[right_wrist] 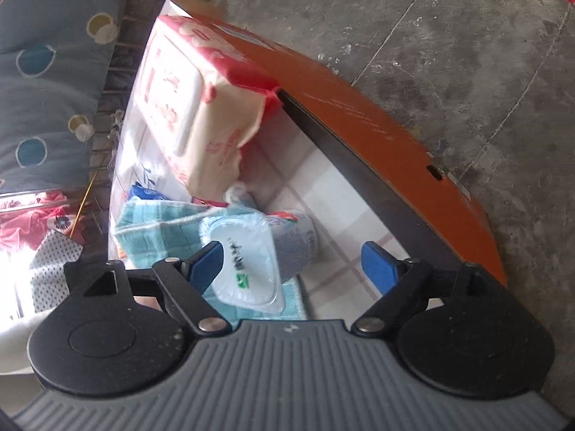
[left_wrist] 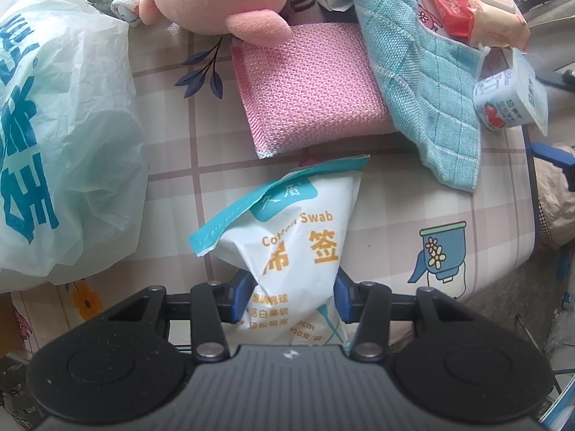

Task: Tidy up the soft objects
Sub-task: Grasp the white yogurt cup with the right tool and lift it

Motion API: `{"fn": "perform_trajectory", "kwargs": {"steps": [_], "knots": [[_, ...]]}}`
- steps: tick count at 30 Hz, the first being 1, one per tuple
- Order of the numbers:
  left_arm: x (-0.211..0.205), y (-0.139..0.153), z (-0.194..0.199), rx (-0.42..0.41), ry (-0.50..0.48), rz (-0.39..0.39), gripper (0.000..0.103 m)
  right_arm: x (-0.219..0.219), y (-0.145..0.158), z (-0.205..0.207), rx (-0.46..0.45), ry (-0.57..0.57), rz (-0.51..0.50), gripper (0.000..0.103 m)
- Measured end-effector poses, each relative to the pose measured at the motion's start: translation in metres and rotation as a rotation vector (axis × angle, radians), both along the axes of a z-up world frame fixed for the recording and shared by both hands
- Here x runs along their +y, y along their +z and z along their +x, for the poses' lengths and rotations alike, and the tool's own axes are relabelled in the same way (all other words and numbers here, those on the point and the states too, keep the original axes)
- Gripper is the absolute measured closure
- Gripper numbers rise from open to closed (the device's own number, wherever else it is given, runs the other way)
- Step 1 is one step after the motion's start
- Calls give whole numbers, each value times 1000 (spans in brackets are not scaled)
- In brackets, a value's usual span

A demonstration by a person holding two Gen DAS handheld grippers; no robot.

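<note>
My left gripper (left_wrist: 291,296) is shut on a white cotton swab bag (left_wrist: 287,230), its blue pads pinching the bag's lower part above the table. Beyond it lie a pink mesh sponge cloth (left_wrist: 305,86), a teal cloth (left_wrist: 417,72), a pink plush toy (left_wrist: 215,0) and a wet wipes pack (left_wrist: 470,3). My right gripper (right_wrist: 298,269) is open at the table's edge. A small tissue pack (right_wrist: 262,255) lies between its fingers, close to the left pad (right_wrist: 205,265), on the teal cloth (right_wrist: 151,230). The wet wipes pack (right_wrist: 194,107) lies beyond.
A large pale green plastic bag (left_wrist: 61,143) fills the table's left side. The small tissue pack (left_wrist: 506,97) sits at the table's right edge. The checked tablecloth (left_wrist: 395,197) covers the table. The table's orange rim (right_wrist: 377,122) runs diagonally, with grey floor (right_wrist: 467,36) beyond.
</note>
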State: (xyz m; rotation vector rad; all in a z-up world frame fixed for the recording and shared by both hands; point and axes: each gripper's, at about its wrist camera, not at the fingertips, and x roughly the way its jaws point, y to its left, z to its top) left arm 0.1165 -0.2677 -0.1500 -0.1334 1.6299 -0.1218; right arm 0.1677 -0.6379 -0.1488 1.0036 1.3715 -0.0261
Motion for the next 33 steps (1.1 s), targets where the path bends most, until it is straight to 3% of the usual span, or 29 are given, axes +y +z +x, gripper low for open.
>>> {"fn": "perform_trajectory", "kwargs": {"steps": [4,9,14,17,20,26,33], "knots": [[1,0,0,-3,5,-2,55,22,12,14,12,55,-71,12],[4,1,-1,-10,12,-5,55,64,13,40,25,183,-193,12],[7,0,-2,-1,26,-7,52,89,9,49,38,225,-242,12],[8,-1,-1,-1,33,-6,51,92,4,49,50,223,-276,20],[9,0,-1,-7,42,-5,51,88,3,45,63,208,-298,36],[7,9,-3,-39,25,-4,59,81,5,40,57,202,-287,40],[8,23,-2,-57,9,-21,60,72,13,26,75,182,-292,43]]}}
